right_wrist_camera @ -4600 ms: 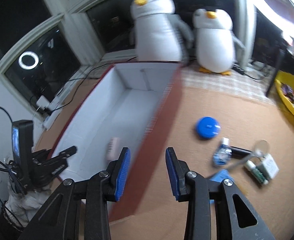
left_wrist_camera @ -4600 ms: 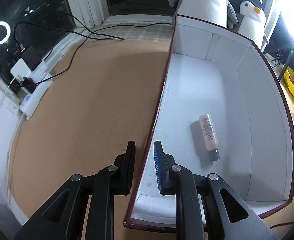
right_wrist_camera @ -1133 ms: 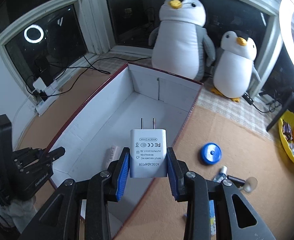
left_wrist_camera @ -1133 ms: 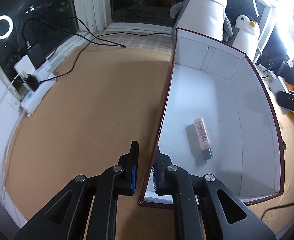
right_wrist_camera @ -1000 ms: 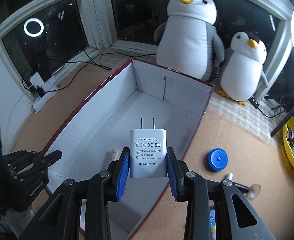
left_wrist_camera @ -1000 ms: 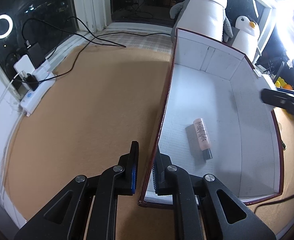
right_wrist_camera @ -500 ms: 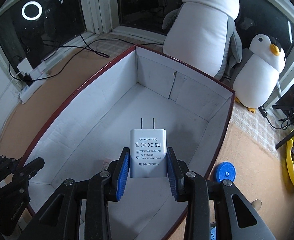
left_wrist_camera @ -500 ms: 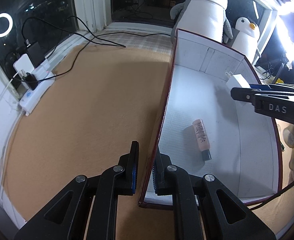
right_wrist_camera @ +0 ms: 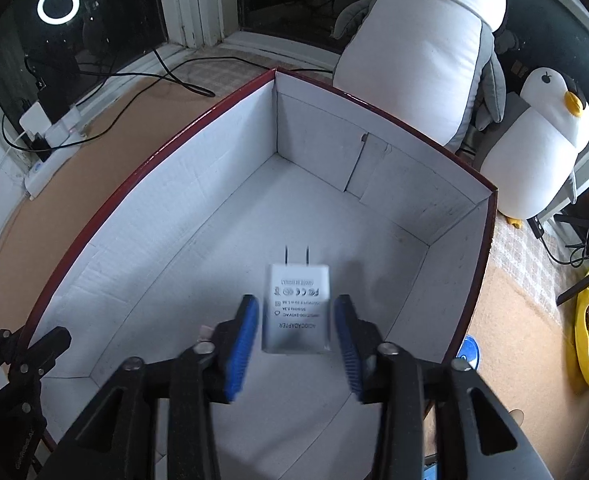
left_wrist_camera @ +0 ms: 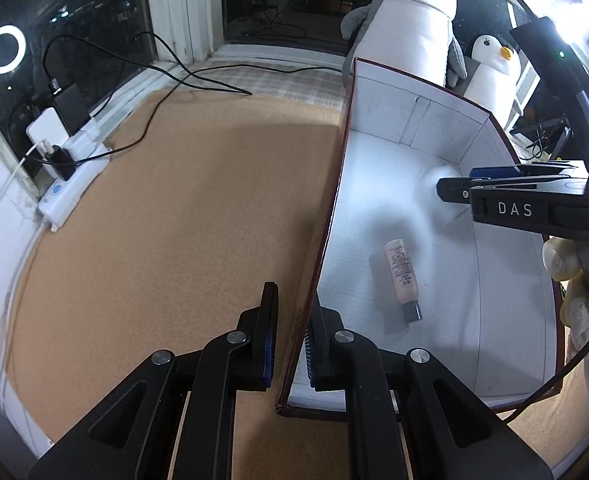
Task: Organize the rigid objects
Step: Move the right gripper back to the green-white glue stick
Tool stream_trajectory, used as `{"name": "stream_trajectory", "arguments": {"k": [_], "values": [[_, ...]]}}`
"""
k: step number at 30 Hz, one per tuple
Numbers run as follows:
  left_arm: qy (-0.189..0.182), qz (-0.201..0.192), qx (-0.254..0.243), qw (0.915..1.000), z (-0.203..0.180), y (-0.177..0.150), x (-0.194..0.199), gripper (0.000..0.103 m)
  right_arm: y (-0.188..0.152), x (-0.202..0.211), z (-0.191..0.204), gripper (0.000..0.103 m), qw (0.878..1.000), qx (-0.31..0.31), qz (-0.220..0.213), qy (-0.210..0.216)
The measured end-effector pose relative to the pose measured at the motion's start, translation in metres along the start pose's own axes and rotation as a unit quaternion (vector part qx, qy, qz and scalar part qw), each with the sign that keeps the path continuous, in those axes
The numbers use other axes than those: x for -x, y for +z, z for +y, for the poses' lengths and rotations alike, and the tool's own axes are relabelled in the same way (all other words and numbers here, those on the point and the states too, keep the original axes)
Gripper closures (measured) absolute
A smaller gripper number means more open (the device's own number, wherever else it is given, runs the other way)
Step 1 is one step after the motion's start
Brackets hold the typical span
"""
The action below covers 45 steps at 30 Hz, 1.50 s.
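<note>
The white adapter (right_wrist_camera: pixel 296 308) is released from the just-opened right gripper (right_wrist_camera: pixel 296 338) into the box (right_wrist_camera: pixel 154 216), clamped at 9 o'clock by the left gripper (left_wrist_camera: pixel 290 344).

Both grippers are black plastic with triangular cut-outs in their arms and round silver screws at the joints. The left gripper (left_wrist_camera: pixel 290 340) has ribbed blue pads (left_wrist_camera: pixel 308 354) on the inner faces of its fingers. The right gripper (right_wrist_camera: pixel 296 344) has the same blue ribbed pads (right_wrist_camera: pixel 241 344). From the left wrist camera its side shows white letters "DAS" (left_wrist_camera: pixel 515 209), with a thin black cable (left_wrist_camera: pixel 574 364) hanging below.
</note>
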State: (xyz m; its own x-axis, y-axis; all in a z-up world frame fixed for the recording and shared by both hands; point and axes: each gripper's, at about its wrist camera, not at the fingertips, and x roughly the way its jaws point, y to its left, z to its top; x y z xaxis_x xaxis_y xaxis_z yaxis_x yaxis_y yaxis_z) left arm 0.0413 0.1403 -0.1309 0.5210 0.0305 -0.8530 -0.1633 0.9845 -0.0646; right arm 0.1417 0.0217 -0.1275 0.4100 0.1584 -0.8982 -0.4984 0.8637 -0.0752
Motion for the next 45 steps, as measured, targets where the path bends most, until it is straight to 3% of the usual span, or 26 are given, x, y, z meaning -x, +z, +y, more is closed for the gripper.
{"name": "stream_trajectory", "arguments": {"k": [1, 15, 25, 37, 45], "values": [[0.0, 0.0, 0.0, 1.0, 0.0, 0.0, 0.0, 0.092, 0.0, 0.002, 0.0, 0.049, 1.0, 0.001, -0.005, -0.001], [0.004, 0.0, -0.006, 1.0, 0.001, 0.0, -0.001, 0.092, -0.016, 0.041, -0.017, 0.049, 0.998, -0.032, -0.05, 0.027], [0.011, 0.009, -0.014, 0.9998, -0.003, 0.002, -0.004, 0.092, -0.075, 0.082, -0.094, 0.049, 0.991, -0.11, -0.074, 0.017], [0.029, 0.018, -0.026, 0.9991, -0.009, 0.005, -0.008, 0.092, -0.156, 0.08, -0.198, 0.049, 0.982, -0.182, -0.033, -0.042], [0.046, 0.023, -0.034, 0.9981, -0.013, 0.006, -0.009, 0.092, -0.186, 0.048, -0.225, 0.05, 0.982, -0.183, 0.01, -0.052]]}}
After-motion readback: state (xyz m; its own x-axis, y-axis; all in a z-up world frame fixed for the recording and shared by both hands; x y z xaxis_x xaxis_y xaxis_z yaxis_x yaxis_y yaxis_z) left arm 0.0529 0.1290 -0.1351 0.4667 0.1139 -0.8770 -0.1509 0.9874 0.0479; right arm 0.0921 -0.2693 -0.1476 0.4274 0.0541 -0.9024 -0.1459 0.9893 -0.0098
